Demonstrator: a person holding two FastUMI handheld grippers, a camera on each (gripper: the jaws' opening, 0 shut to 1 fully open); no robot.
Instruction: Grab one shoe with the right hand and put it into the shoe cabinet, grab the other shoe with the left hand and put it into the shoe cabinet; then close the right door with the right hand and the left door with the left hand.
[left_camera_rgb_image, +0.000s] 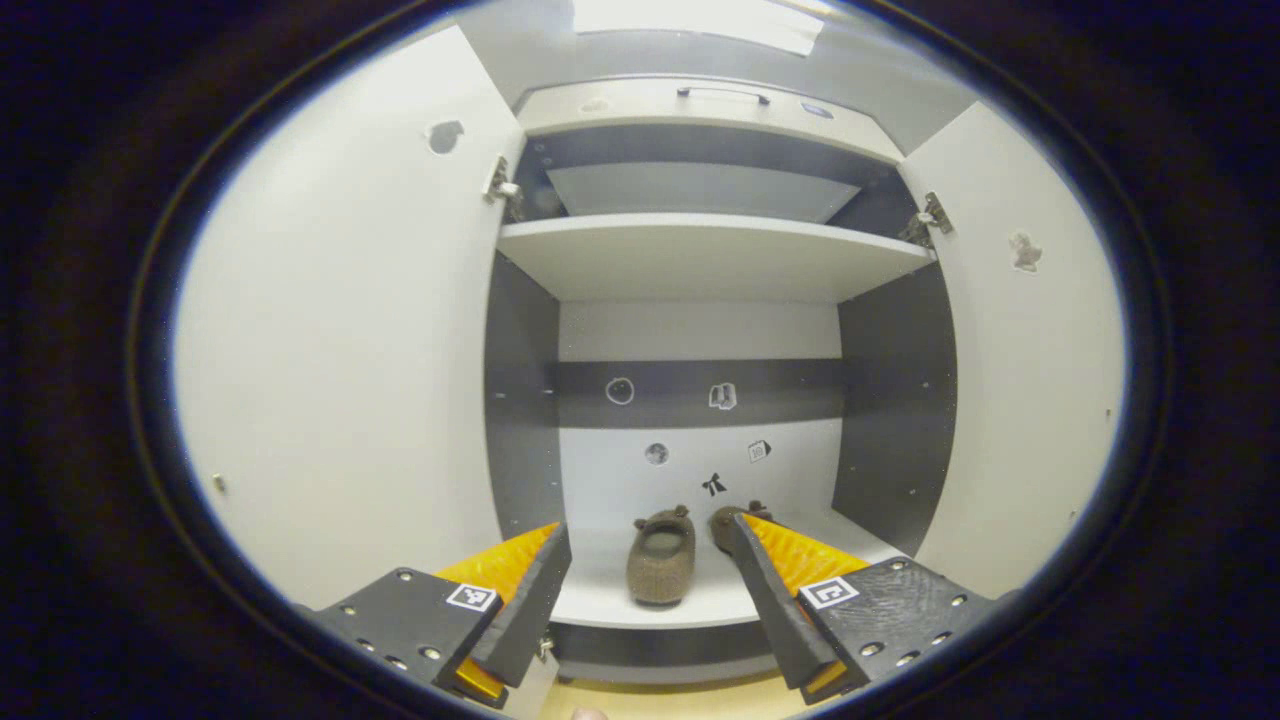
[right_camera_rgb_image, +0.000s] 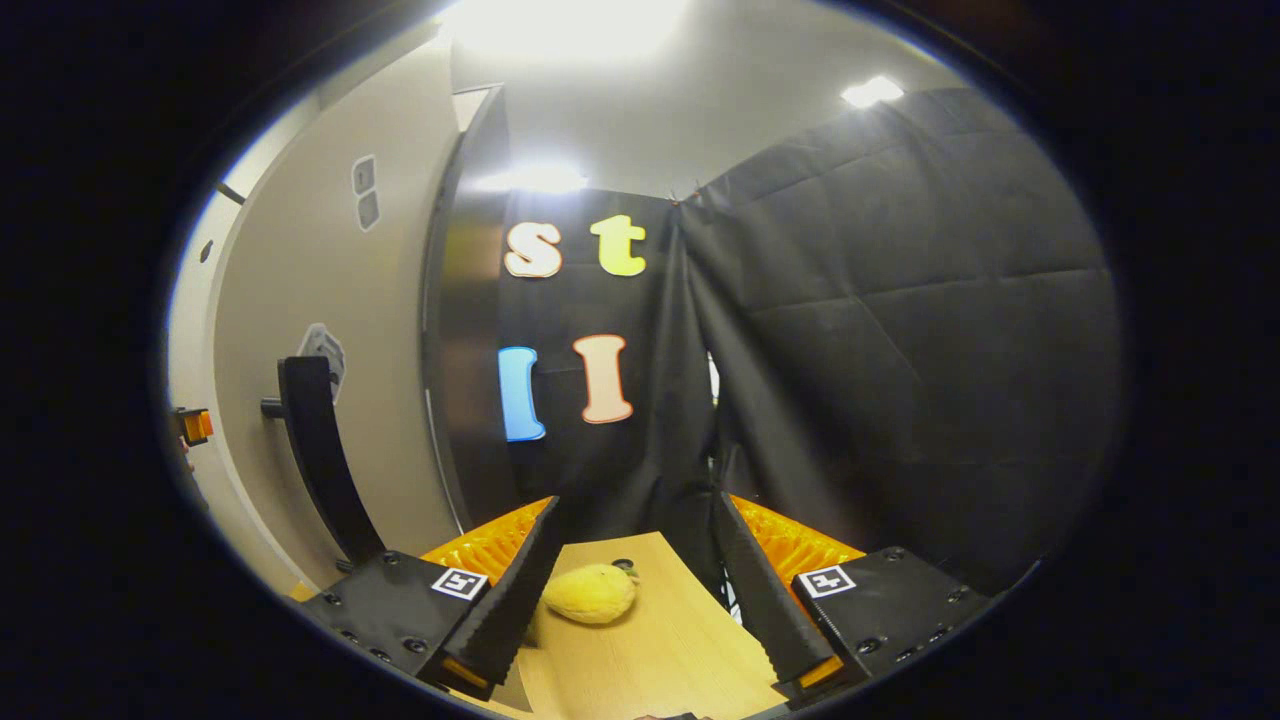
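1. Both shoes sit on the bottom shelf of the shoe cabinet.
2. Left claw gapes wide, empty; right claw likewise, over a yellow toy.
3. Door-closing is next, I'd say: right door first.

left gripper: fingers spread, empty | shoe cabinet: both doors swung wide | two brown shoes on bottom shelf (second partly hidden behind a finger)
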